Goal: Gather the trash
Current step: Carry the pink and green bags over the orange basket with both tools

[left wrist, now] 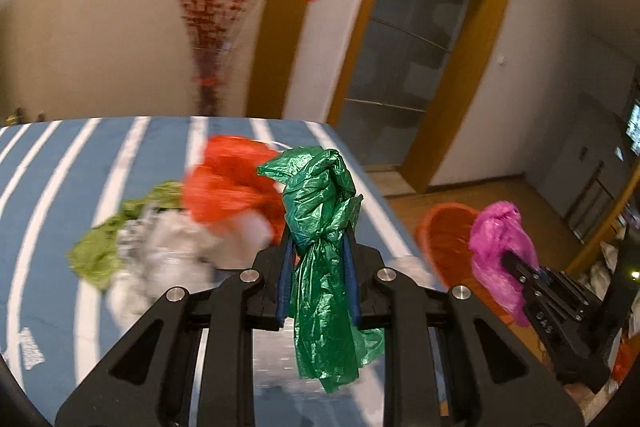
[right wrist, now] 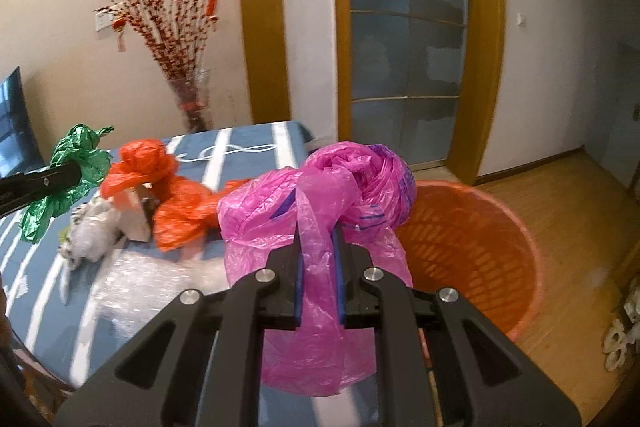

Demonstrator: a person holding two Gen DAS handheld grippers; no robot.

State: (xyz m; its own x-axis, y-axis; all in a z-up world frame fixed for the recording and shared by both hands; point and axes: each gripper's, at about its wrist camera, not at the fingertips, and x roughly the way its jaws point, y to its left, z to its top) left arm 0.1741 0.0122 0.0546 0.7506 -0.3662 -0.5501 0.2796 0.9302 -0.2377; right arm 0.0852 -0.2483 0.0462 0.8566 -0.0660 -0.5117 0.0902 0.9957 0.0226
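While you pinch the green bag (left wrist: 320, 247) between the blue pads of your left gripper (left wrist: 318, 267), it hangs lower centre of the left wrist view, clear of the striped cloth (left wrist: 60, 187), so it drags nothing on the way. Your right gripper (right wrist: 318, 267) is clamped on the pink bag (right wrist: 320, 195), lower centre of its own view, bunched at the knot so the loose tail dangles below the pads. The orange basket (right wrist: 480, 247) sits on the floor, right of frame, mouth up, just beside the table edge; probably the drop target. Both bags look lifted to clear its rim. Left behind mid-left on the cloth: orange bag (right wrist: 160, 187), crumpled white plastic (right wrist: 88, 235), and a light-green scrap (left wrist: 100, 251). Those are still to collect.
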